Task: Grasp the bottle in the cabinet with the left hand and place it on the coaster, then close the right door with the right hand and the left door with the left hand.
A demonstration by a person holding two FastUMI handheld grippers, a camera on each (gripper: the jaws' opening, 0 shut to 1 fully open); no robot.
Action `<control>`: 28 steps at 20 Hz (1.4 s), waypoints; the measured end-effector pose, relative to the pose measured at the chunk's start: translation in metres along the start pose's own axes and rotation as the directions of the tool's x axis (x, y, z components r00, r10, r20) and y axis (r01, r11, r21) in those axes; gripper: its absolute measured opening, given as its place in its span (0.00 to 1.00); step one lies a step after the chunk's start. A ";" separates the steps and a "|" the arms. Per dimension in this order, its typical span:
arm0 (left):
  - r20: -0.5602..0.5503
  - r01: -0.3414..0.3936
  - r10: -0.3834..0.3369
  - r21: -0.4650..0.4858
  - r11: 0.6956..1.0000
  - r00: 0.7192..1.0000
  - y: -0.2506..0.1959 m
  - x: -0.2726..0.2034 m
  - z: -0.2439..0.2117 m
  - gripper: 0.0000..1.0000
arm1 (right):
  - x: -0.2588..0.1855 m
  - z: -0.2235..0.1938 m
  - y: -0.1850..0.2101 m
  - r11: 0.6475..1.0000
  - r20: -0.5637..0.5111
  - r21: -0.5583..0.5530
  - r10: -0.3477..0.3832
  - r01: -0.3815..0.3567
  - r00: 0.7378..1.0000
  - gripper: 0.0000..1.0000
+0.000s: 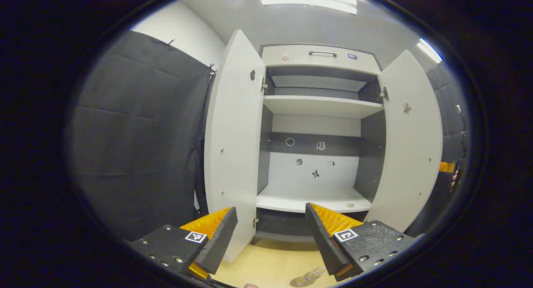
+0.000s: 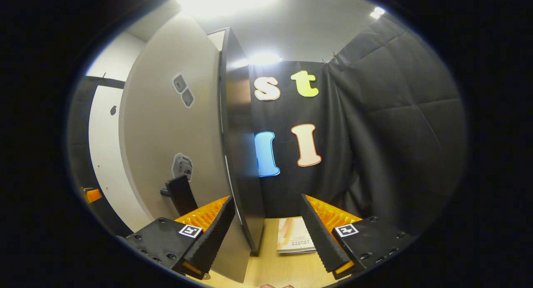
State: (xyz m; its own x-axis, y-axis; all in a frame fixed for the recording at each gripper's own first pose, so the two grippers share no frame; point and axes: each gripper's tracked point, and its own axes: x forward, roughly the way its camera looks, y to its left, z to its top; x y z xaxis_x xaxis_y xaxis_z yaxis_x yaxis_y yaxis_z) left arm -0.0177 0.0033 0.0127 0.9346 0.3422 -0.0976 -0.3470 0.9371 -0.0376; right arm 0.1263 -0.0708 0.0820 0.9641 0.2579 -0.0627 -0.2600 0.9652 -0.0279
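Note:
The white cabinet [image 1: 320, 107] stands wide open, its shelves bare. Its left door [image 1: 233, 146] and right door [image 1: 410, 146] both swing out toward me. My left gripper [image 1: 270, 211] is open and empty in front of the lower shelf. Low between its fingers, a small clear bottle [image 1: 312, 274] sits on a round coaster [image 1: 299, 282] on the wooden table [image 1: 270, 263]. In the right gripper view, the right door's outer face [image 2: 166, 146] with its dark handle [image 2: 180, 194] is close. My right gripper [image 2: 264, 202] is open, and a dark panel edge [image 2: 239, 163] beside the door runs down between its fingers.
A booklet [image 2: 293, 234] lies on the table [image 2: 275, 271] near the right gripper. Black cloth walls flank the cabinet on both sides. A drawer front with a handle [image 1: 322, 53] tops the cabinet. The right gripper and a hand [image 1: 452, 173] show past the right door.

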 end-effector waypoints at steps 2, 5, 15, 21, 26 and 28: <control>-0.004 0.001 -0.001 -0.011 1.000 1.000 0.011 0.003 -0.003 1.00 | 0.000 -0.004 0.006 0.999 -0.016 -0.020 -0.025 0.025 1.000 1.00; -0.011 0.003 -0.004 -0.043 0.999 1.000 0.026 0.003 -0.010 1.00 | -0.002 0.000 0.009 0.997 -0.007 -0.042 -0.068 0.068 0.998 0.90; 0.013 -0.029 0.029 -0.062 0.998 0.999 0.068 -0.004 -0.019 0.94 | 0.006 -0.007 0.076 0.998 -0.020 -0.058 0.001 -0.002 1.000 0.95; -0.014 -0.067 0.066 -0.058 0.996 0.998 0.093 -0.014 -0.034 0.95 | 0.023 -0.008 0.131 0.996 0.014 -0.074 0.044 -0.043 0.999 0.95; -0.016 -0.141 0.141 0.029 0.990 0.990 0.120 -0.023 -0.038 0.88 | 0.055 -0.029 0.198 0.990 -0.017 -0.083 0.115 -0.116 0.993 0.90; -0.024 -0.152 0.152 0.021 0.988 0.988 0.129 -0.028 -0.042 1.00 | 0.058 -0.030 0.204 0.991 -0.010 -0.085 0.100 -0.100 0.995 0.92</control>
State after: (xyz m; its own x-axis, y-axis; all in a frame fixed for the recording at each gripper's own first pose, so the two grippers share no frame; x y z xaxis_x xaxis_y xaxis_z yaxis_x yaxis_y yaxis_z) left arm -0.0922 0.1120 -0.0311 0.8686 0.4793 -0.1256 -0.4833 0.8754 -0.0016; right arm 0.1278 0.1399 0.0429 0.9329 0.3523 -0.0751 -0.3588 0.9273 -0.1066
